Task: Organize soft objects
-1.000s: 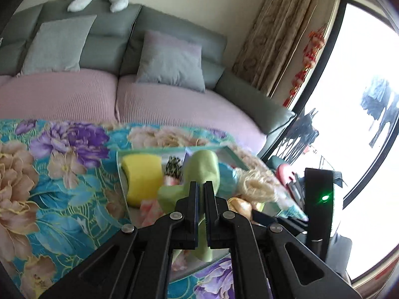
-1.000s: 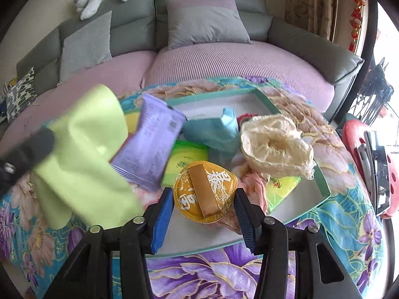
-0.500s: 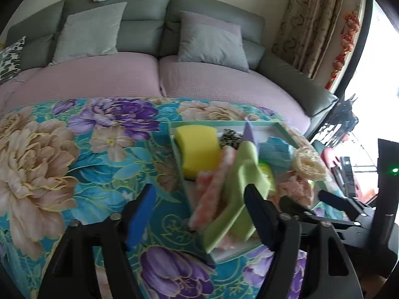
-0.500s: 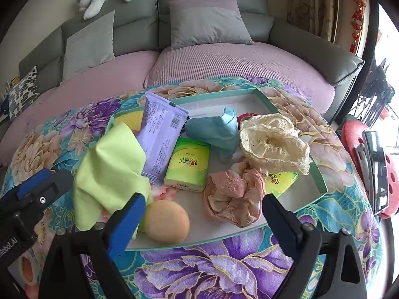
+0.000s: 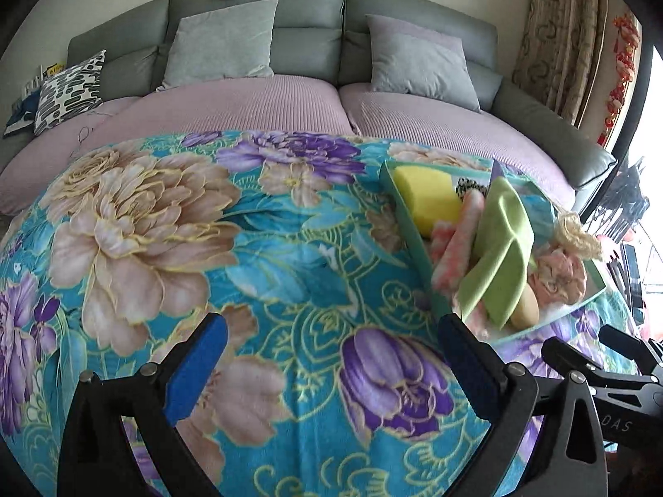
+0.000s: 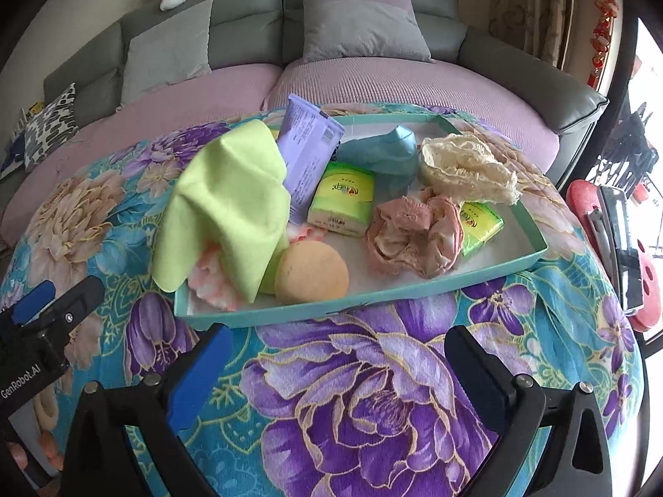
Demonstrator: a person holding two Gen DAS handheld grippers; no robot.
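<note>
The left hand-held gripper (image 5: 327,356) is held wide, with nothing between its blue pads (image 5: 197,368); its jaws have just been opening, and only the flowered cloth (image 5: 257,248) covering the tabletop is seen between them. The right hand-held gripper (image 6: 335,368) is likewise spread wide and empty above the cloth, its jaws having opened within the last second.

In the right wrist view the teal tray (image 6: 414,290) lies at about twelve o'clock from the right hand-held gripper, just beyond its fingertips. Inside the tray, a light green cloth (image 6: 232,203) is draped at nine o'clock, tented over a pink-and-white towel (image 6: 215,281) and hanging partly over the left rim. A round orange sponge (image 6: 311,273) rests at seven o'clock, touching the green cloth. A crumpled pink cloth (image 6: 414,236) sits near the centre, at about five o'clock. A cream lace piece (image 6: 468,170) lies at two o'clock, and a blue bundle (image 6: 381,153) at twelve o'clock. A purple packet (image 6: 308,153) is leaned upright at eleven o'clock, beside a green tissue pack (image 6: 342,199). A second green pack (image 6: 480,223) is partly hidden under the pink cloth.

In the left wrist view the tray is seen at two o'clock, with a yellow sponge (image 5: 427,203) at its far left end. A grey sofa (image 5: 306,29) with cushions is seen behind the tabletop.
</note>
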